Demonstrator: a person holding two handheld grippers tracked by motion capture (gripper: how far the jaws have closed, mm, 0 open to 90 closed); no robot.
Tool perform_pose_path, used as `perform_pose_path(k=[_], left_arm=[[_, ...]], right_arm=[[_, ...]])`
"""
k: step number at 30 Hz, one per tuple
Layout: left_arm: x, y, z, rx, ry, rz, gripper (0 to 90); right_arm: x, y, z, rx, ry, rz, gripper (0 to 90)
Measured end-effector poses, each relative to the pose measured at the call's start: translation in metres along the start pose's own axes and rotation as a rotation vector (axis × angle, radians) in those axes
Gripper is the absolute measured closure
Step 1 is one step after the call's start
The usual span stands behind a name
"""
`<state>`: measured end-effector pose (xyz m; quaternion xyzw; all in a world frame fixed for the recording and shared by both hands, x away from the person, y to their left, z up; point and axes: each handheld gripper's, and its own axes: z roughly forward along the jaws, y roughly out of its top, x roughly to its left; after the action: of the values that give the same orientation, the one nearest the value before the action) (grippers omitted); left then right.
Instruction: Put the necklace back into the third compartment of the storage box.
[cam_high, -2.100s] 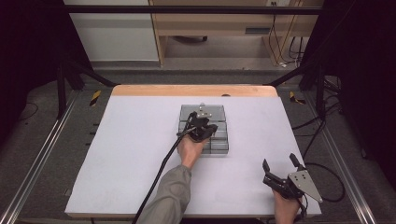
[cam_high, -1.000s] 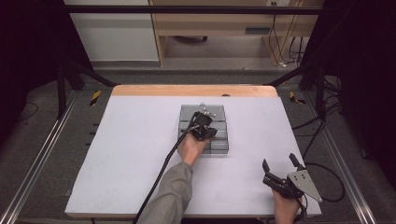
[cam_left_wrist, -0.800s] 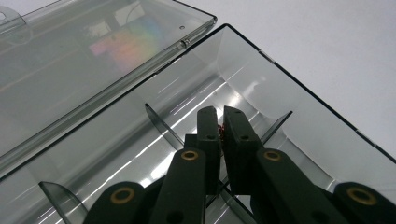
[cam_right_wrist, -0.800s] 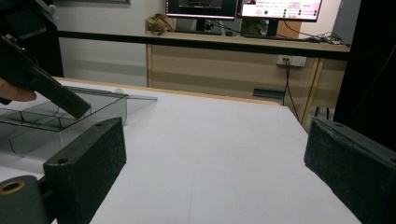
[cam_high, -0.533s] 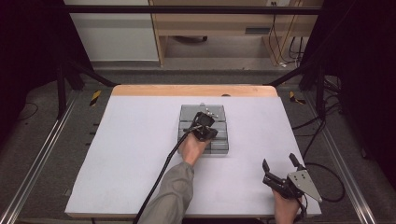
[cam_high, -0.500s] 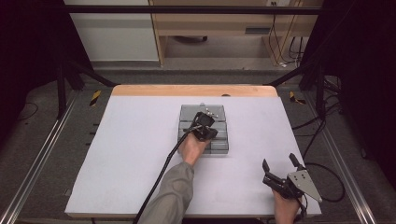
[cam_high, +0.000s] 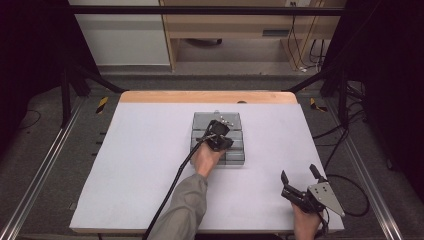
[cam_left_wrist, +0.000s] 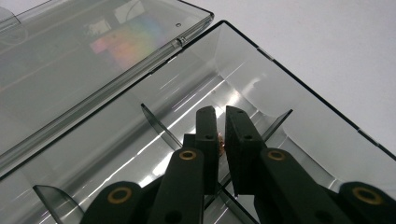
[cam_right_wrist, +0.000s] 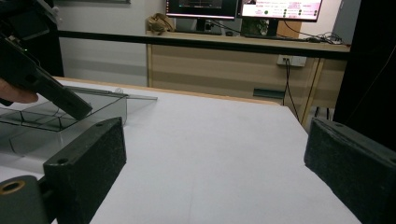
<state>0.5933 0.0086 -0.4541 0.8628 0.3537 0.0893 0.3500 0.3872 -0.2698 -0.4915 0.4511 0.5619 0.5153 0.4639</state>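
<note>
Progress looks partial: the smoke-grey clear plastic compartment box (cam_high: 218, 137) sits at the centre of the high view on the white bench (cam_high: 125, 165), its hinged lid (cam_left_wrist: 84, 56) laid open toward the upper left of the left gripper view. The left tongs (cam_left_wrist: 221, 140) reach into a divided cell, nearly closed on a tiny copper-coloured piece (cam_left_wrist: 221, 142); what it is I cannot tell. Judging by this, either a placing or a picking-out is mid-way, and closing the lid remains. The right tongs (cam_high: 299, 175) rest idle at the lower right of the high view, wide open and empty.
</note>
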Motion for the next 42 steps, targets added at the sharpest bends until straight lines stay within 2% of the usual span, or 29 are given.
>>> perform_pose_path(k=[12,18,24,28,32,38,42], left_arm=[[-0.001,0.0,-0.002,-0.019,-0.005,0.003,79.3],[-0.003,0.002,-0.011,-0.058,-0.016,0.007,78.5],[-0.006,0.001,-0.027,-0.116,-0.025,0.033,75.9],[-0.005,-0.003,-0.04,-0.161,-0.029,0.032,74.5],[-0.004,-0.01,-0.054,-0.205,-0.016,0.027,71.1],[0.0,-0.024,-0.076,-0.242,0.002,0.023,68.0],[0.003,-0.035,-0.09,-0.276,0.028,0.024,64.8]], right_arm=[[0.0,0.0,0.0,0.0,0.0,0.0,6.0],[0.0,0.0,0.0,0.0,0.0,0.0,6.0],[0.0,0.0,0.0,0.0,0.0,0.0,6.0],[0.0,0.0,0.0,-0.001,0.0,-0.003,6.0],[0.0,0.0,0.0,-0.003,0.0,-0.003,5.9],[0.0,0.0,0.0,-0.003,0.0,-0.002,5.9],[0.0,0.0,0.0,-0.004,0.0,-0.002,5.8]])
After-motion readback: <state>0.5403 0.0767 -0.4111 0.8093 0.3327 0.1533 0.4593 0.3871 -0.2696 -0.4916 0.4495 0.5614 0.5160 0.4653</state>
